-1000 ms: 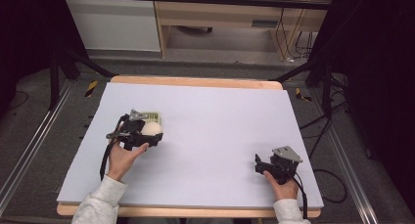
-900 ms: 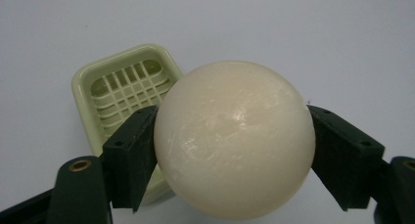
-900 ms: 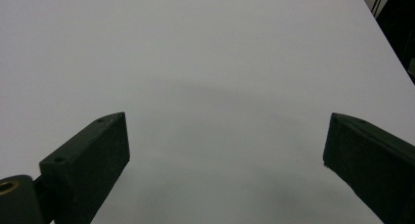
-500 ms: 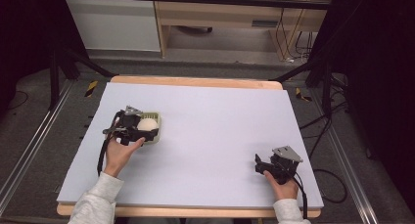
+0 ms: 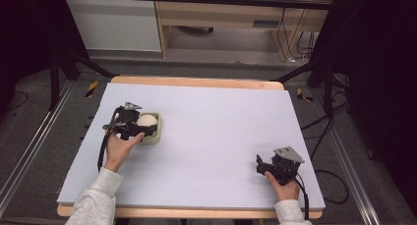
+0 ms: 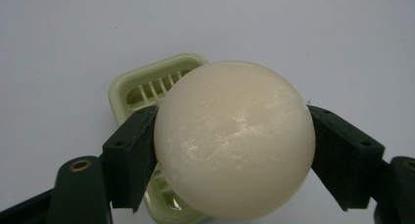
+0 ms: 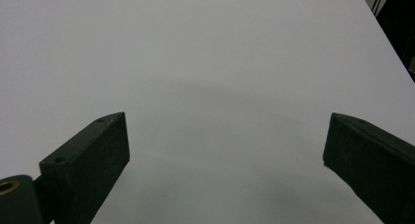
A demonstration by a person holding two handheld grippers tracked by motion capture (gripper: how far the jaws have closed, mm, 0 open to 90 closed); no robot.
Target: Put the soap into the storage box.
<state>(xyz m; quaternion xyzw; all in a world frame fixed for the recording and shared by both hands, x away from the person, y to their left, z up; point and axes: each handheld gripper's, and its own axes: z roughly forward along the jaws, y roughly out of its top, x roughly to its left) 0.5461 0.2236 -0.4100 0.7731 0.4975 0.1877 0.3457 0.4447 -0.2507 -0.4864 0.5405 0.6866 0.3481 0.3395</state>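
Ball [image 6: 235,138]: cream-white, glossy, faint scratches. Dish [image 6: 147,84] under ball: pale green, slatted pattern inside. Left gripper [image 6: 232,155] at ball: black jaws, brass-coloured screw ring. Right gripper [image 7: 225,155], well apart from ball: black jaws, grey plate on top. Table [image 5: 221,122] around ball: pale lavender-white top, plain, light wood edge. Sleeves [image 5: 96,203] near table edge: light grey.

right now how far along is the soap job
Done: the left gripper is shut on the round cream soap. In hand: the soap hangs over the green slatted soap dish, not yet resting in it. Left: probably lowering and releasing it. The right gripper waits open above the table.
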